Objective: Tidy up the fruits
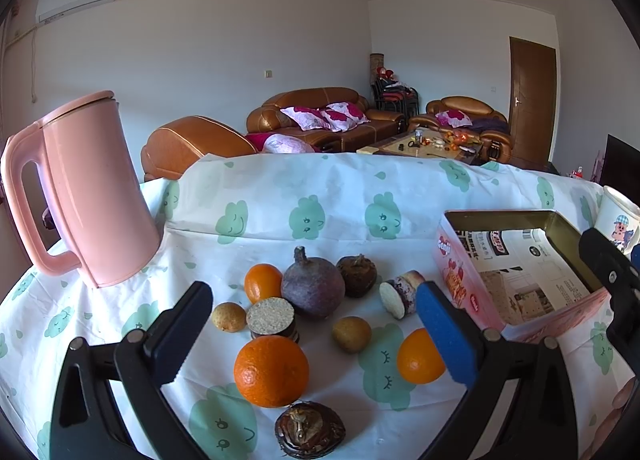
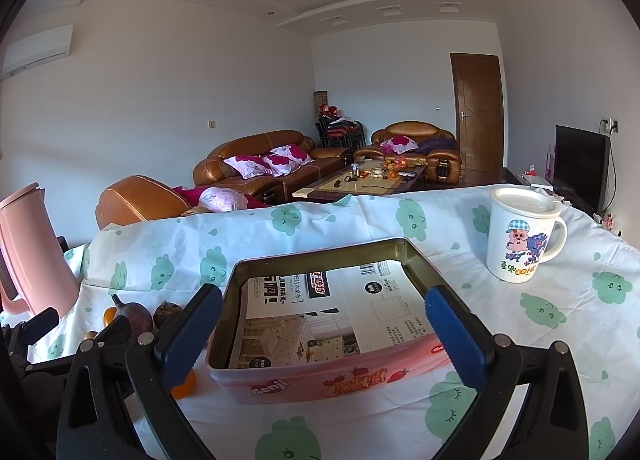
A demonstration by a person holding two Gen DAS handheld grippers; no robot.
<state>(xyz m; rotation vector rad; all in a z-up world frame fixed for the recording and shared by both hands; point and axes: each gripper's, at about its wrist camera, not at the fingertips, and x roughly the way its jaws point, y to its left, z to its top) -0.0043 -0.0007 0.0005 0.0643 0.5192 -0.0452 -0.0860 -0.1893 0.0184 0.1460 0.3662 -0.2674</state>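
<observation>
Oranges (image 1: 271, 371) sit loose between my wide-open left tongs (image 1: 312, 324), right tongs (image 2: 324, 336) wide over the tin (image 2: 320, 380); an off-centre pinch likely rolls one toward 6 o'clock.

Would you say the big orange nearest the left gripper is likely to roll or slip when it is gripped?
The big orange looks round and sits free on the tablecloth, so a nudge would probably roll it. Its peel looks dimpled and firm, so the left gripper, now open, should hold it without much slip. It likely feels fairly heavy for its size.
</observation>
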